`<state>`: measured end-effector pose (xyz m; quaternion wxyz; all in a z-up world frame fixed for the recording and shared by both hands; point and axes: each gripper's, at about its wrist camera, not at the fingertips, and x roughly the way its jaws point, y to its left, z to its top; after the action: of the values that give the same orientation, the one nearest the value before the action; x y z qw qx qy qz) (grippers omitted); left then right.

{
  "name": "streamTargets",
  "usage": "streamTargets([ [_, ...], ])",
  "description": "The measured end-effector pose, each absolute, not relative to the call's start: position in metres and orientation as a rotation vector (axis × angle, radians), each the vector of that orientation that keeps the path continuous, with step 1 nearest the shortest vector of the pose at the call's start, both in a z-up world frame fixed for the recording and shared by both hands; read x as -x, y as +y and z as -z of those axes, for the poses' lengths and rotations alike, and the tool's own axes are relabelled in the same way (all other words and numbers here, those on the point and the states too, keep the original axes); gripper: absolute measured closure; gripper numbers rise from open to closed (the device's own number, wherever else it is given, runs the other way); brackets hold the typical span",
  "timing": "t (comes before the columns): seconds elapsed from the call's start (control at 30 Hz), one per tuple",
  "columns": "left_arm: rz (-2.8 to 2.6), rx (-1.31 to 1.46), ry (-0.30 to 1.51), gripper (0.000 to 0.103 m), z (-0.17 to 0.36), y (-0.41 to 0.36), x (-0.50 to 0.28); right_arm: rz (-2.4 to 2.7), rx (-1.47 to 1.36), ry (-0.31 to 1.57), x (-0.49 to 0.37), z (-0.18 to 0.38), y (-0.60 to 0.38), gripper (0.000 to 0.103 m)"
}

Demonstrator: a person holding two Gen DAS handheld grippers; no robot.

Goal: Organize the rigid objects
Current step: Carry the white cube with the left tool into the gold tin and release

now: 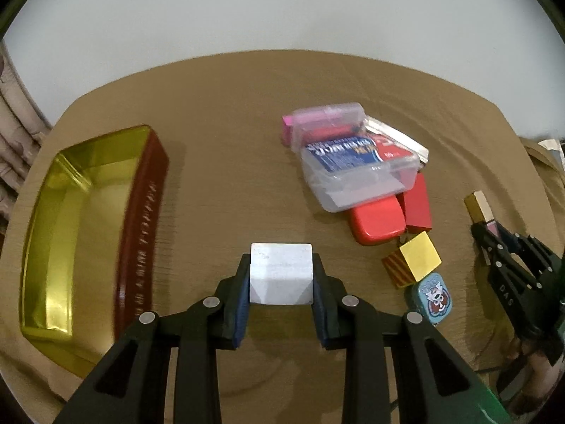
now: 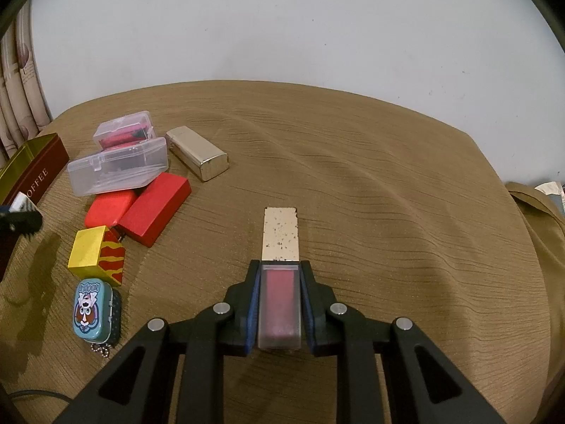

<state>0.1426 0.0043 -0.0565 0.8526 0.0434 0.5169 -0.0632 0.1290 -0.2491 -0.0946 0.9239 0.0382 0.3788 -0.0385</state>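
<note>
Left gripper (image 1: 281, 274) clamped on white cube (image 1: 281, 273), held above tan cloth-covered table (image 1: 229, 141), gold-lined red tin (image 1: 88, 219) at left; right gripper (image 2: 280, 300) clamped on lip-gloss tube (image 2: 280, 304) with speckled gold cap; clear plastic boxes (image 2: 120, 168), red blocks (image 2: 153, 208), yellow block (image 2: 97, 254), teal tin (image 2: 97, 312) clustered nearby; white wall behind

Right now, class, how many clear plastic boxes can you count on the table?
2. A small clear box lies farthest back in the pile; a larger clear box rests before it, on the red items. Others may be hidden.
</note>
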Motion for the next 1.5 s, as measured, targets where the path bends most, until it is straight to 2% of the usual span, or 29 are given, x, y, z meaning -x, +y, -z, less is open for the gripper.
streamTargets([
  [0.47, -0.024, -0.071, 1.02, 0.076, 0.022, 0.099, -0.148, 0.079, -0.077, 0.776, -0.129, 0.095, -0.249, 0.082],
  [0.77, -0.149, -0.032, 1.06, 0.076, 0.04, 0.169, -0.15, 0.079, -0.075, 0.775, -0.129, 0.095, -0.249, 0.082],
  [1.5, -0.214, 0.016, 1.141, 0.076, 0.094, 0.211, -0.159, 0.088, -0.055, 0.776, -0.131, 0.095, -0.246, 0.082],
])
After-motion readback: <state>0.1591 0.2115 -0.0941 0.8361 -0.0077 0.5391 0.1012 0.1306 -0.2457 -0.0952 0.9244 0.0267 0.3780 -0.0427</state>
